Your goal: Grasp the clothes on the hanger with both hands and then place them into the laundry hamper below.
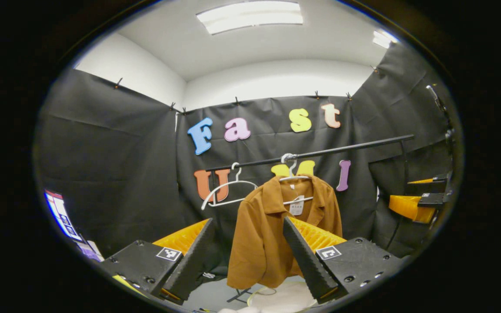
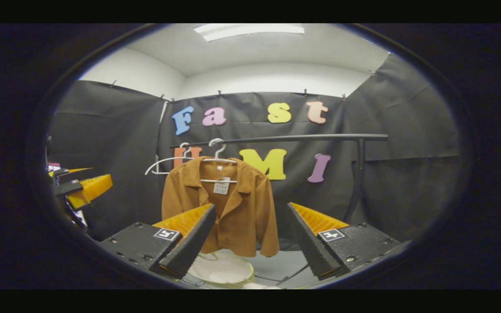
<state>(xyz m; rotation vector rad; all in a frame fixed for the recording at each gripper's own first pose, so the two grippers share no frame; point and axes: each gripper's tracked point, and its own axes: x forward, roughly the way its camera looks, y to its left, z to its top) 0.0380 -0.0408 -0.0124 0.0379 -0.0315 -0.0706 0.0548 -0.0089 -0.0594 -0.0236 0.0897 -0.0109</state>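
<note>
We see a brown shirt (image 2: 233, 204) hanging on a white hanger (image 2: 215, 161) from the rail (image 2: 302, 138). Our right claw (image 2: 248, 256) stands wide apart before it, the white hamper (image 2: 224, 270) below.

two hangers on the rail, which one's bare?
The white plastic hanger nearer the rail's free end. It hangs empty, while the other white hanger beside it carries the brown collared shirt.

1. The left gripper view looks level toward the clothes rail (image 1: 320, 152) from its left end, fairly near, with the brown shirt (image 1: 272, 230) just ahead between its fingers.
2. The right gripper view faces the same clothes rail (image 2: 294, 138) from farther right and farther back.
3. Both views share the rail, the brown shirt (image 2: 228, 204) and the white hamper (image 2: 224, 269) below it.
</note>
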